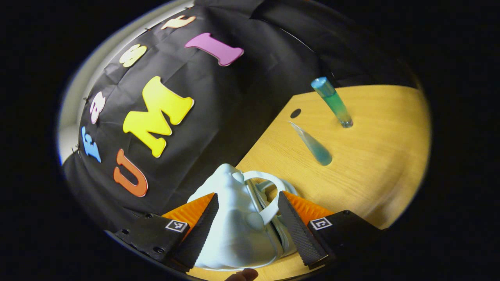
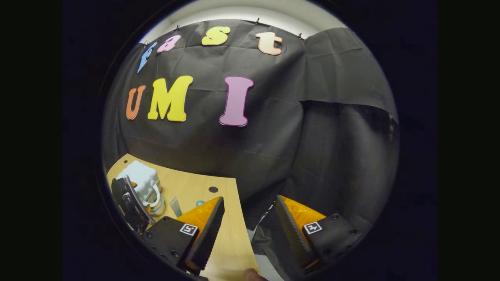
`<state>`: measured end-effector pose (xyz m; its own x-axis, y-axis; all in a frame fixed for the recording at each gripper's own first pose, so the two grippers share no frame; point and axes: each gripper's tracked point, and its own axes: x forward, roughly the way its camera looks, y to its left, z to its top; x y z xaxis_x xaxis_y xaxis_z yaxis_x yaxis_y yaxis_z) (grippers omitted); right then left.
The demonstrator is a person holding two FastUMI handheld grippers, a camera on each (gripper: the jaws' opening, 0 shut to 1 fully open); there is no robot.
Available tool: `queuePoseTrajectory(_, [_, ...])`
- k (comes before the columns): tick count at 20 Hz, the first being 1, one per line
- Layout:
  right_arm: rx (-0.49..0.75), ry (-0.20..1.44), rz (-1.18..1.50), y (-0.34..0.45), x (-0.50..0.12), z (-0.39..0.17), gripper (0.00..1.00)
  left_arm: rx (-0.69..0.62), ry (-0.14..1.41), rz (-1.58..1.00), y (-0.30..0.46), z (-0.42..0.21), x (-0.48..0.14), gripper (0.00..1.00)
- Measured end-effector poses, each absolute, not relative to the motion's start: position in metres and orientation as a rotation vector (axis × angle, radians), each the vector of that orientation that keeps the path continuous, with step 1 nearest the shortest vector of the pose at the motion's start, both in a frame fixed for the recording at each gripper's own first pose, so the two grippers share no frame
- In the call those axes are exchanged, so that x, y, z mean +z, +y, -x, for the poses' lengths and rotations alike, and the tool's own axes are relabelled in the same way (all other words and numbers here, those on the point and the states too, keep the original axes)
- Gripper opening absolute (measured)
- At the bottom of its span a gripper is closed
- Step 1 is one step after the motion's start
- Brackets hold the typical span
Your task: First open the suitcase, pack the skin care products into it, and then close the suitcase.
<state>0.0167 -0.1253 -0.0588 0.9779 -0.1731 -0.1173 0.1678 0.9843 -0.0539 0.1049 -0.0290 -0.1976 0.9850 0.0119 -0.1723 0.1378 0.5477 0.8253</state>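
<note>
A small pale blue-white suitcase (image 1: 234, 222) with a looped handle (image 1: 269, 195) stands closed on the wooden table (image 1: 371, 164). My left gripper (image 1: 248, 226) is open and straddles it, one finger along each side; I cannot tell whether they touch. Two blue-green skin care tubes stand beyond it: a round one (image 1: 333, 102) farther off and a flat tapered one (image 1: 313, 145) nearer. In the right gripper view the suitcase (image 2: 138, 175) sits far left with the left gripper (image 2: 129, 205) beside it and a tube (image 2: 175, 206) close by. My right gripper (image 2: 250, 230) hangs open over the table's edge, holding nothing.
The black cloth wall runs close behind the table. A dark round hole (image 1: 295, 113) marks the tabletop near the wall, also seen as the hole (image 2: 213, 189) in the right gripper view. The table edge (image 2: 240, 234) drops off beneath my right gripper.
</note>
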Motion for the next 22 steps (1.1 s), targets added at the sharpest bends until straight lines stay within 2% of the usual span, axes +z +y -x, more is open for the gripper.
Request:
queuePoseTrajectory(2, [-0.16,0.123,0.057,-0.129,-0.062,-0.019,0.79,-0.075,0.191,-1.06,-0.028,-0.109,-0.209,1.0])
queuePoseTrajectory(7, [-0.142,0.142,0.036,-0.145,-0.072,-0.031,0.79,-0.038,0.271,-1.176,-0.023,-0.119,-0.225,0.95])
queuePoseTrajectory(14, [-0.085,0.194,0.003,-0.153,-0.092,-0.05,0.79,-0.018,0.365,-1.337,-0.018,-0.126,-0.239,0.59])
queuePoseTrajectory(15, [-0.061,0.197,0.012,-0.149,-0.094,-0.052,0.79,-0.031,0.381,-1.34,-0.02,-0.125,-0.243,0.57])
queuePoseTrajectory(16, [-0.044,0.198,0.021,-0.146,-0.095,-0.052,0.78,-0.02,0.382,-1.358,-0.019,-0.124,-0.242,0.41])
queuePoseTrajectory(18, [0.002,0.211,0.019,-0.137,-0.097,-0.053,0.79,-0.023,0.398,-1.384,-0.021,-0.124,-0.24,0.27])
queuePoseTrajectory(22, [0.075,0.199,0.047,-0.117,-0.099,-0.053,0.79,-0.012,0.396,-1.403,-0.02,-0.124,-0.238,0.19])
